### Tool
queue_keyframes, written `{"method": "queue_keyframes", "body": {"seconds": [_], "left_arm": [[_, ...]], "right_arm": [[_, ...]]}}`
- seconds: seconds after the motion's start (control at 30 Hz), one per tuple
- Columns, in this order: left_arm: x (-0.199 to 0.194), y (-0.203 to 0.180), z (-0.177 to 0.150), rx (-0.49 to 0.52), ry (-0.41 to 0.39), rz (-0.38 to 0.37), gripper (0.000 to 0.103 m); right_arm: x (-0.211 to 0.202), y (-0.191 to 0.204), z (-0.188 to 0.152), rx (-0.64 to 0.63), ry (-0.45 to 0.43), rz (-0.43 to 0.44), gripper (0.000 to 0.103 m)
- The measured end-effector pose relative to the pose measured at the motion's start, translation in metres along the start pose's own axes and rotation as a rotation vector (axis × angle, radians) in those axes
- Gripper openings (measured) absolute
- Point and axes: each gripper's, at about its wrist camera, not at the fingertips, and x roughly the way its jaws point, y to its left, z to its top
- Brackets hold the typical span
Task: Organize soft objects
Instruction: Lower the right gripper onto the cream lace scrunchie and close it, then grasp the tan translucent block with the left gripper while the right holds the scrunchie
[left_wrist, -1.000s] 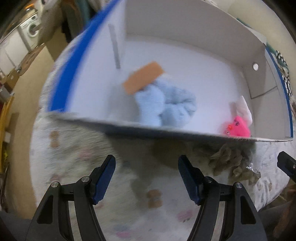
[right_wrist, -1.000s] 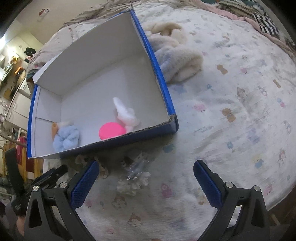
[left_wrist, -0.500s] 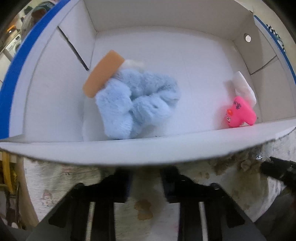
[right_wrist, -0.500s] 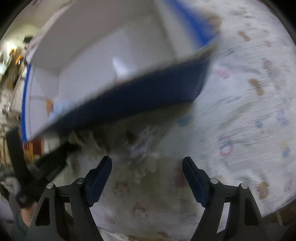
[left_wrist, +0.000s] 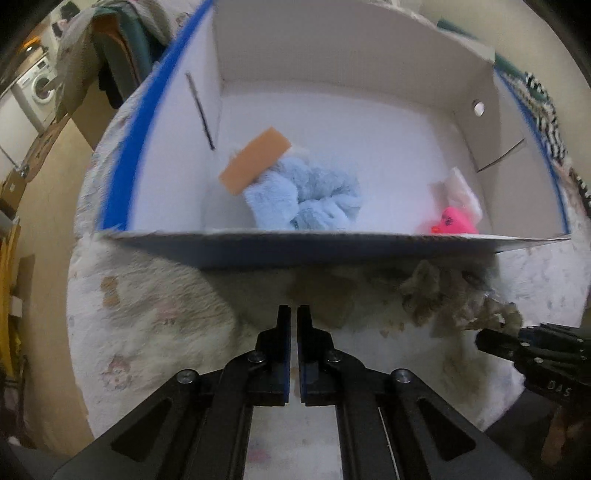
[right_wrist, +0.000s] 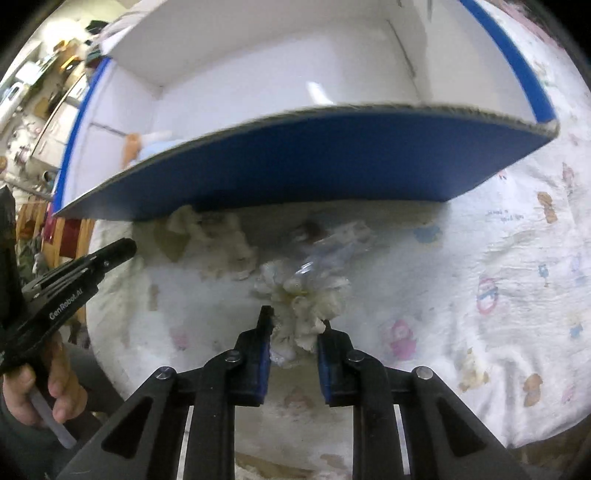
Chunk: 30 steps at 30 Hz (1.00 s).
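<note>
A box (left_wrist: 332, 242), white inside and blue outside (right_wrist: 314, 158), stands on the bed. In it lie a pale blue fluffy scrunchie (left_wrist: 314, 203) with an orange tag and a pink toy (left_wrist: 452, 221) with white ears. My left gripper (left_wrist: 293, 314) hovers over the sheet in front of the box, its jaws closing to a hair's gap with nothing between them. My right gripper (right_wrist: 295, 321) is closing on a cream fluffy scrunchie (right_wrist: 306, 295) in clear wrap, and its pads press it. A beige fluffy piece (right_wrist: 221, 243) lies against the box's front wall.
The sheet (right_wrist: 480, 277) with small cartoon prints covers the bed, which drops off at the left. A person's hand (right_wrist: 40, 384) holds the left gripper's handle. A washing machine (left_wrist: 37, 85) and hanging clothes (left_wrist: 122, 48) stand beyond the bed.
Both grippers went from wide open to shut. The right one sank toward the cream scrunchie and took hold of it. The left one pushed up to the box wall and then drew back.
</note>
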Motion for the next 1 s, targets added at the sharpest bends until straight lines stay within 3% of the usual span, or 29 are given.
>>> {"method": "queue_keyframes", "body": {"seconds": [0.23,0.4,0.5,0.6,0.63,0.73,0.9,1.0], "left_arm": [[-0.027,0.015,-0.022,0.002,-0.043,-0.015,0.003],[-0.040,0.011,-0.021,-0.026,-0.052,-0.007,0.004],[-0.029,0.008,-0.016,-0.074,-0.050,-0.037,0.008],[-0.012,0.005,-0.013,-0.093,-0.031,-0.058,0.038],[-0.001,0.001,-0.010,-0.102,-0.006,-0.047,0.040],[0.020,-0.010,0.001,-0.106,0.016,-0.073,0.040],[0.054,-0.021,0.013,-0.100,0.078,-0.047,0.041],[0.055,-0.028,0.016,-0.086,0.067,-0.044,0.038]], "right_arm": [[-0.016,0.028,-0.009,-0.075,-0.031,0.077,0.022],[-0.019,0.042,-0.010,-0.114,-0.044,0.082,0.022],[-0.022,0.045,-0.011,-0.118,-0.059,0.085,0.022],[-0.024,0.045,-0.013,-0.129,-0.072,0.075,0.022],[-0.023,0.042,-0.014,-0.125,-0.071,0.068,0.023],[-0.023,0.037,-0.016,-0.113,-0.070,0.050,0.022],[-0.026,0.025,-0.016,-0.081,-0.075,0.034,0.022],[-0.026,0.022,-0.014,-0.070,-0.074,0.029,0.022]]}}
